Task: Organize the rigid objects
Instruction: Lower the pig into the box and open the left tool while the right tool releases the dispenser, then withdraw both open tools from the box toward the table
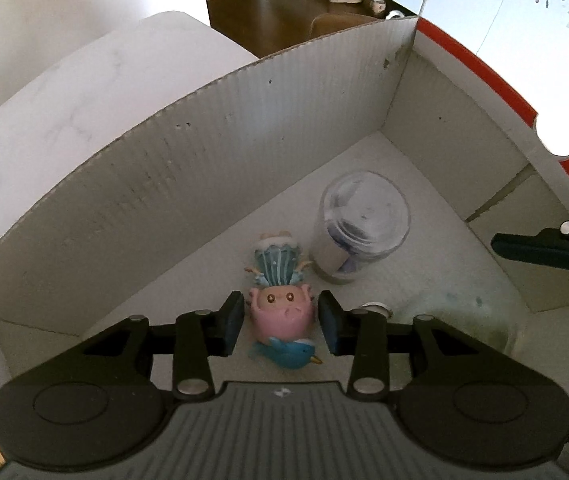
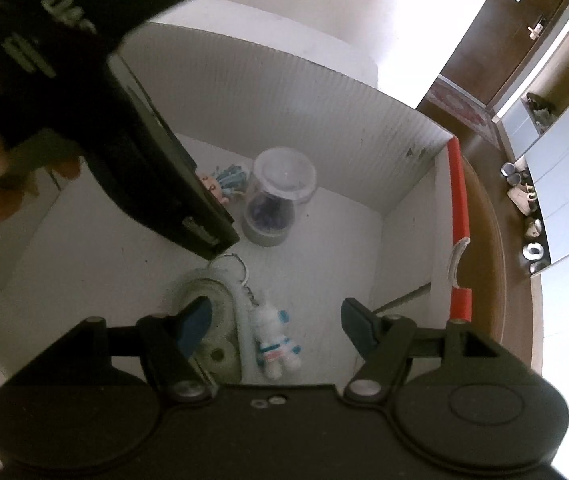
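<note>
Left wrist view: a pink-haired figurine is seen lying on the cardboard box floor, feet toward the far wall, between the left gripper's parted, non-touching pads.

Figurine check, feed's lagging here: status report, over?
Left hand-held gripper open astride figurine. Right hand-held gripper open, empty. Figurine lying in box, jar beside.
</note>
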The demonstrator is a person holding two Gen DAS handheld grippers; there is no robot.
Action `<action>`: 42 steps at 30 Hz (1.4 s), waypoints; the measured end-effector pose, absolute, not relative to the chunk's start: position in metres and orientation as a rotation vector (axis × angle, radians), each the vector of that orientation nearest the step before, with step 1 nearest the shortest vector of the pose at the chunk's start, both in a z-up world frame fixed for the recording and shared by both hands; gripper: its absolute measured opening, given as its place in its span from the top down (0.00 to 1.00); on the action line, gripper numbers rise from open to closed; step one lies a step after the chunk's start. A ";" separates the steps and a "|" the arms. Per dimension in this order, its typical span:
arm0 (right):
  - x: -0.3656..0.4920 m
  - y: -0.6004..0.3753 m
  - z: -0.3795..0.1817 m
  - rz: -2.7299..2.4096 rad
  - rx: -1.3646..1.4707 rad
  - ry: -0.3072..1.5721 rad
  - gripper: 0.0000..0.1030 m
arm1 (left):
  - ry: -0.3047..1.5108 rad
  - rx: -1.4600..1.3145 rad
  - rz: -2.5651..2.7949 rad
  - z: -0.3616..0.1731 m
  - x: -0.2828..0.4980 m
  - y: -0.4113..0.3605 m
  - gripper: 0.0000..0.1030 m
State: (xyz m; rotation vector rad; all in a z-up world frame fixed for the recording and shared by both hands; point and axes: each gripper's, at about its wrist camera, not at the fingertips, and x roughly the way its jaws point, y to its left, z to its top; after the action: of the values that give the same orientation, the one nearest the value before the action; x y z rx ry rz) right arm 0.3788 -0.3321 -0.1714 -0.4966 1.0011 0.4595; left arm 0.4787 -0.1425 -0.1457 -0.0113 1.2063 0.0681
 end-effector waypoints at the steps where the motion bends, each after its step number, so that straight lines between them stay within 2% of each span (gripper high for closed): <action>1: 0.378 -0.333 -0.171 0.463 -0.486 1.000 0.30 | 1.204 -0.015 0.070 -0.144 0.477 -0.142 0.54; 3: 0.377 -0.336 -0.169 0.466 -0.461 0.996 0.29 | 1.192 -0.021 0.068 -0.141 0.477 -0.141 0.44; 4: 0.376 -0.337 -0.167 0.467 -0.448 0.991 0.28 | 1.183 -0.024 0.071 -0.138 0.476 -0.141 0.43; 7: 0.376 -0.344 -0.160 0.467 -0.398 0.977 0.24 | 1.151 -0.041 0.070 -0.129 0.468 -0.140 0.43; 33: 0.317 -0.376 -0.085 0.485 -0.049 0.836 0.13 | 0.856 -0.160 0.101 -0.042 0.361 -0.132 0.43; 36: 0.309 -0.372 -0.080 0.472 -0.018 0.820 0.10 | 0.835 -0.178 0.101 -0.036 0.346 -0.125 0.36; 42: 0.291 -0.357 -0.069 0.471 0.030 0.782 0.01 | 0.803 -0.203 0.102 -0.028 0.316 -0.106 0.34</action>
State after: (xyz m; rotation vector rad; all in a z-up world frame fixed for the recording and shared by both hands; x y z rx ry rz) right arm 0.2908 -0.3565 -0.0689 0.0298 0.7819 0.4706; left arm 0.3161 -0.1063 -0.0280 -0.2027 0.8034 0.1023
